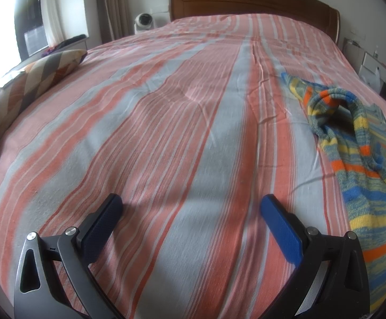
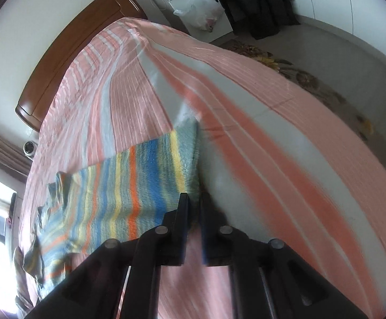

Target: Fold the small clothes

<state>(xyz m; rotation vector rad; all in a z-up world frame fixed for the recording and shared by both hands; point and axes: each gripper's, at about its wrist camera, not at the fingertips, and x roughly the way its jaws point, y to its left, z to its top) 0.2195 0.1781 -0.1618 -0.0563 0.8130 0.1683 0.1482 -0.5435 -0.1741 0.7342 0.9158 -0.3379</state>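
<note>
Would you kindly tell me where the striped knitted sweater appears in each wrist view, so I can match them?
Left wrist view: the striped knitted sweater lies crumpled at the right edge, on the bedspread.
Right wrist view: the sweater is lower left of centre, its edge at the tongs.
Shared landmark: the wooden headboard.

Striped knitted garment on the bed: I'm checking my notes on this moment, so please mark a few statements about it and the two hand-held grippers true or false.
1. The left hand-held gripper is open with nothing between its fingers. True.
2. The right hand-held gripper stands wide open above the bed. False: its jaws are nearly together, at the edge of the knitted garment.
3. The garment lies on a striped pink and grey bedspread. True.
4. The garment is plain white. False: it has blue, yellow, orange and green stripes.
5. The left gripper is touching the garment. False: the garment lies off to its right.
</note>
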